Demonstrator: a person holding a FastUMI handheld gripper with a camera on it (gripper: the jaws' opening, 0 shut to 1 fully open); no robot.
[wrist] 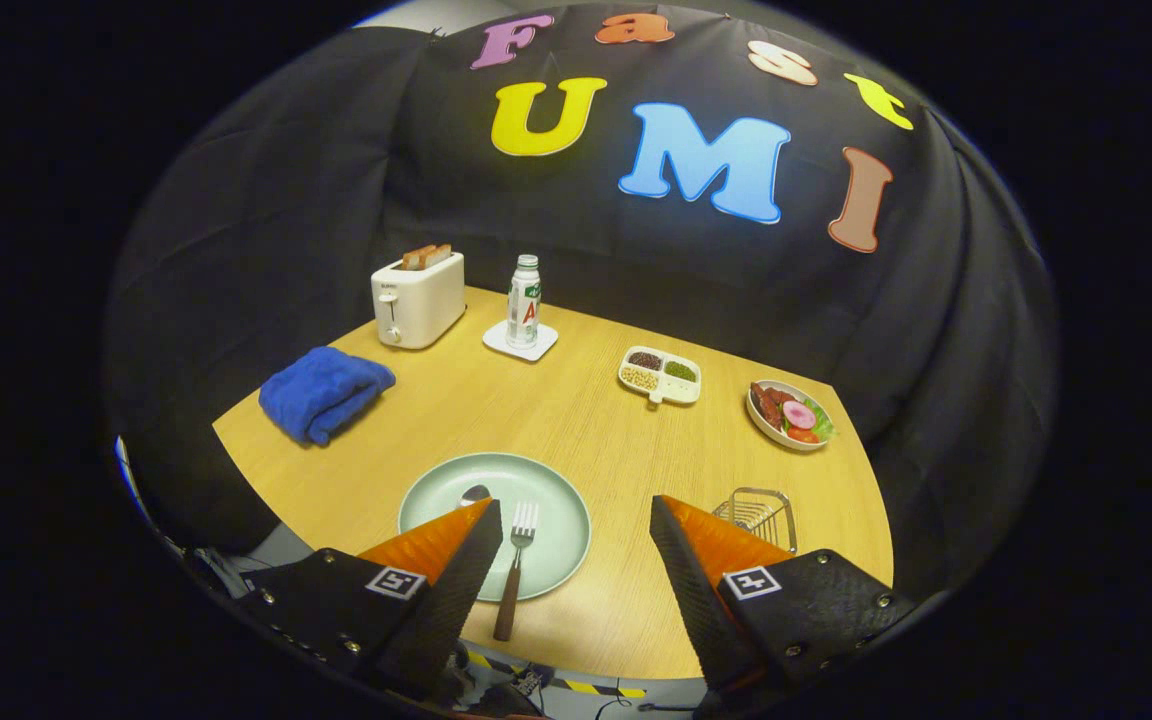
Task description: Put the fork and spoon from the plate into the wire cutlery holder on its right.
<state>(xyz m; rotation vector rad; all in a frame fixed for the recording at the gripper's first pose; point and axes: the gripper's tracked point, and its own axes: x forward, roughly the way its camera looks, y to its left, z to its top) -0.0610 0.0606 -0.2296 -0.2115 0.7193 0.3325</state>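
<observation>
The camera rode on the gripper (pixel 576 525) and looked forward and down along its wide-apart jaws, low in the frame. It sat high over the near edge of the table (pixel 576 420), facing the booth's wall across the top.

Fork (pixel 516 560) and spoon (pixel 474 494) on plate (pixel 556 490), between spread tool (pixel 576 525) fingers; wire cutlery holder (pixel 761 515) at three o'clock; toaster (pixel 418 298) at eleven on worktop (pixel 556 420).
</observation>
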